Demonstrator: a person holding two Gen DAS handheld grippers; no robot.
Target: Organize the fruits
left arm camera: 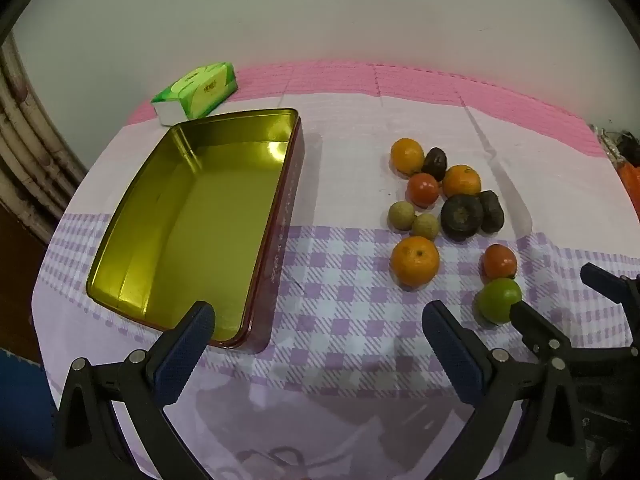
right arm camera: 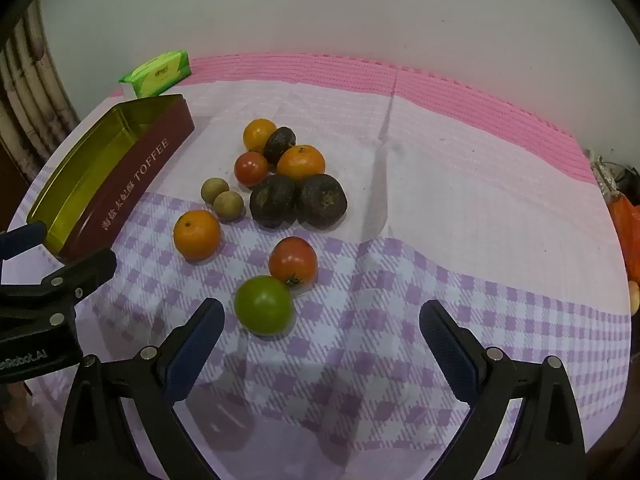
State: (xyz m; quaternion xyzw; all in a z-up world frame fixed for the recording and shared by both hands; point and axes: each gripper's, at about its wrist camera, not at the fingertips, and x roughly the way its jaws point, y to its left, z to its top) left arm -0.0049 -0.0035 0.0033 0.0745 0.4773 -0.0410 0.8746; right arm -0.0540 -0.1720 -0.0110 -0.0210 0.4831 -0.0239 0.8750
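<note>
The left gripper [left arm camera: 318,320] stands with its blue-padded jaws spread wide and nothing between them, hovering above the near edge of the purple-checked tablecloth [left arm camera: 340,332]. Just beyond its left finger lies the open rectangular tin with gold interior and dark red walls [left arm camera: 280,208], which holds no fruit. The right gripper [right arm camera: 322,318] is likewise fully spread and grips nothing; the round green fruit [right arm camera: 263,305] lies on the cloth just beside its left finger, apart from the pad. A red tomato [right arm camera: 293,261] touches the green fruit on its far side. Further left lies a single orange mandarin [right arm camera: 197,234]. Behind these, a loose cluster holds two small tan round fruits [right arm camera: 223,199], two large dark brown-black fruits [right arm camera: 298,200], a second red tomato [right arm camera: 251,168], two more mandarins [right arm camera: 301,162] and a smaller dark fruit [right arm camera: 279,143]. A green tissue pack [left arm camera: 196,92] rests behind the tin, near the wall.
</note>
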